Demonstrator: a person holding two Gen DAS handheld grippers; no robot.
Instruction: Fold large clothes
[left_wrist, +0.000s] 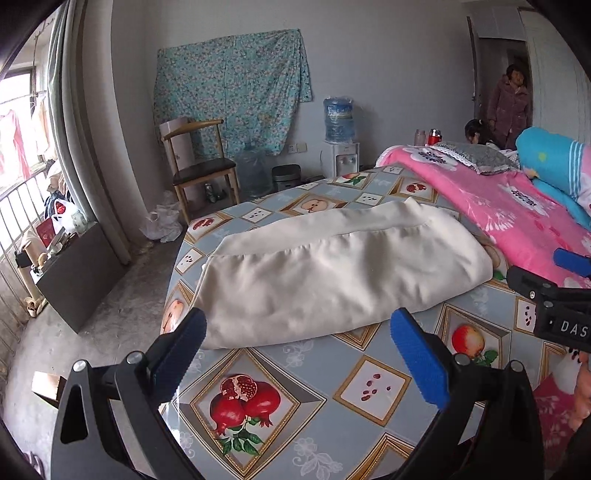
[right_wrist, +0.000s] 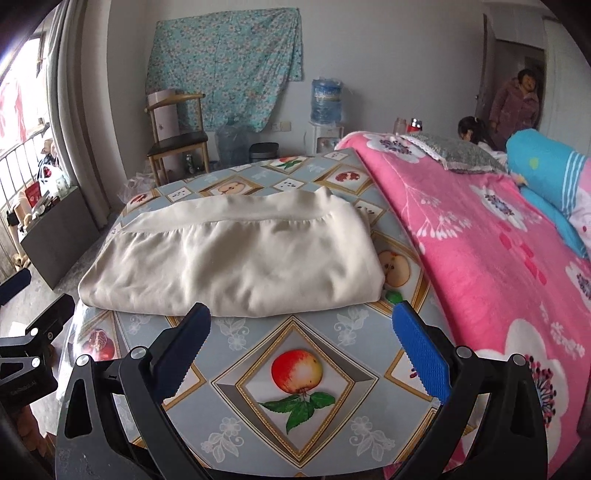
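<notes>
A cream garment (left_wrist: 332, 269) lies folded into a thick oblong on the fruit-patterned cloth (left_wrist: 314, 398) that covers the bed end. In the right wrist view the same garment (right_wrist: 236, 254) lies flat, its hem band along the far side. My left gripper (left_wrist: 299, 325) stands open just short of the garment's near edge, nothing between its blue pads. My right gripper (right_wrist: 301, 317) is open too, near the garment's front edge and apart from it. The right gripper's body (left_wrist: 554, 291) shows at the right edge of the left wrist view.
A pink flowered blanket (right_wrist: 480, 229) covers the bed on the right, with a grey pillow (right_wrist: 454, 151) and a blue rolled quilt (right_wrist: 543, 162). Two people (right_wrist: 513, 107) are by the far door. A wooden chair (left_wrist: 199, 162), water dispenser (left_wrist: 340, 147) and floor clutter lie left.
</notes>
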